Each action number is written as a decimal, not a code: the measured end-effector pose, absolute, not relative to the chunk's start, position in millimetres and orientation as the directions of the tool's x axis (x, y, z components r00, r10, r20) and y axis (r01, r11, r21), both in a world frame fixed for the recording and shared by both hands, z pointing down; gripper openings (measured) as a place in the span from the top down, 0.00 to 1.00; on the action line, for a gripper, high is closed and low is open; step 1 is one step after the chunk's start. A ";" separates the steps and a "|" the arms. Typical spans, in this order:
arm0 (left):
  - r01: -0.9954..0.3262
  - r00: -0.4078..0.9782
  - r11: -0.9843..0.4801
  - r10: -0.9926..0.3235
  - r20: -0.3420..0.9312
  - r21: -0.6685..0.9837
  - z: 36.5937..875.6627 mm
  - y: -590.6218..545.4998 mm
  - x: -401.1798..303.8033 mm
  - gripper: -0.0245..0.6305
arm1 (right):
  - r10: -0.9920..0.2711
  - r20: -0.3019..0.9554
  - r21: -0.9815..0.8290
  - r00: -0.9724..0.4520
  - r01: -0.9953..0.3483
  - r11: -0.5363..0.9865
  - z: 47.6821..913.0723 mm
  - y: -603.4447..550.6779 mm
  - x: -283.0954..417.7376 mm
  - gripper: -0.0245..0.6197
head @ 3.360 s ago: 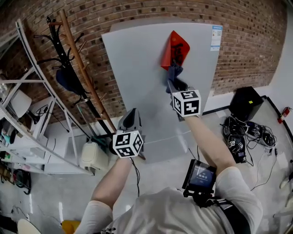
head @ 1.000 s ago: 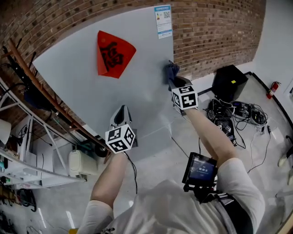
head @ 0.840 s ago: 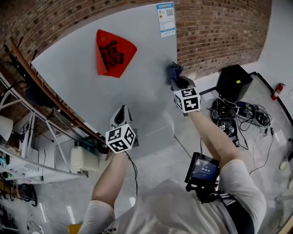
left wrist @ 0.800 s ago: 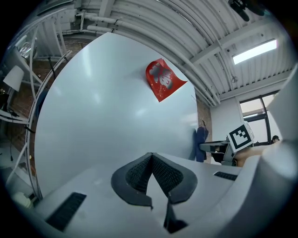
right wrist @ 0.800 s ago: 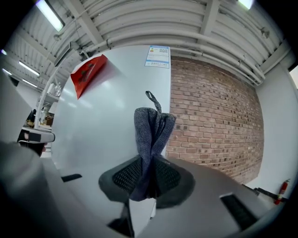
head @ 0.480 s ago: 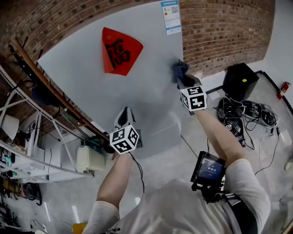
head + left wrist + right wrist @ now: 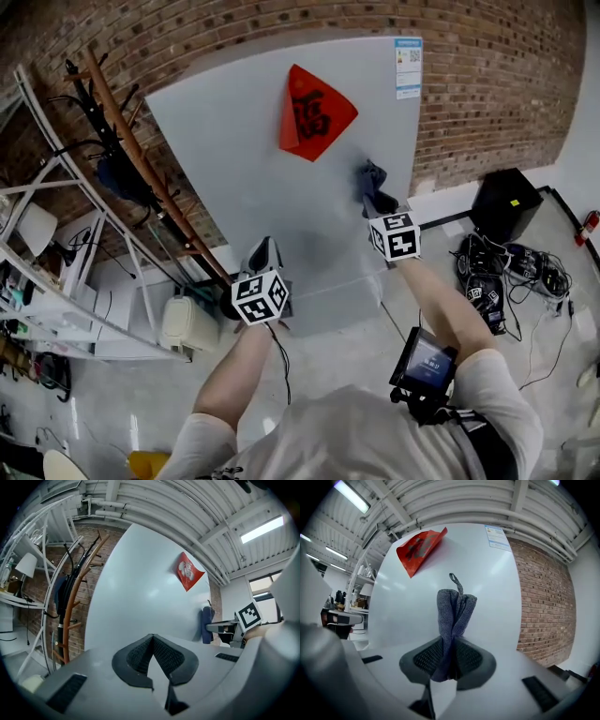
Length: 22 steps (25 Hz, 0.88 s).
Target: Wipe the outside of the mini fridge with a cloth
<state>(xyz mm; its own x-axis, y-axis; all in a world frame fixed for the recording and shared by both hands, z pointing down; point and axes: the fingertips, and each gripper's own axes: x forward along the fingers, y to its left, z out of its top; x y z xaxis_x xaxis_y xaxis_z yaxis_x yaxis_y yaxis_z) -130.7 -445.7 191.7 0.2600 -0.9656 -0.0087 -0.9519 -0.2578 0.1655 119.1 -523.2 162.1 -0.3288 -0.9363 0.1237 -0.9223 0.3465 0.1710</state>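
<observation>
My right hand-held gripper [image 7: 449, 660] clamps the grey-blue cloth [image 7: 452, 616] upright against the mini fridge [image 7: 244, 150] near its right edge, bare door leftward; left hand-held gripper [image 7: 152, 656] closed, empty, farther back.

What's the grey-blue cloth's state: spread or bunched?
Bunched: the grey-blue cloth stands in vertical folds, pinched by the shut right gripper.
</observation>
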 end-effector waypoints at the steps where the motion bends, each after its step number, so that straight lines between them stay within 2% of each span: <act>1: -0.954 0.254 -0.251 -0.967 -0.008 0.165 192.3 -442.9 -138.8 0.96 | -0.932 0.126 0.168 -0.339 -0.919 0.357 163.6 -521.1 109.9 0.85; 22: -0.977 0.127 -0.125 -0.992 0.000 0.171 204.8 -391.2 -306.5 0.96 | -0.726 0.214 0.242 -0.653 -0.685 0.687 199.4 -465.5 -191.9 0.85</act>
<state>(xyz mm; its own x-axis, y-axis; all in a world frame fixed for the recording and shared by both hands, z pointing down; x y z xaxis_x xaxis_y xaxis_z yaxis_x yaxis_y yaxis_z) -306.5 -391.2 204.8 0.1268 -0.9919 0.0001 -0.9774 -0.1250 0.1706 -191.9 -465.5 199.4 -0.6531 -0.7263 0.2142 -0.6849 0.6873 0.2419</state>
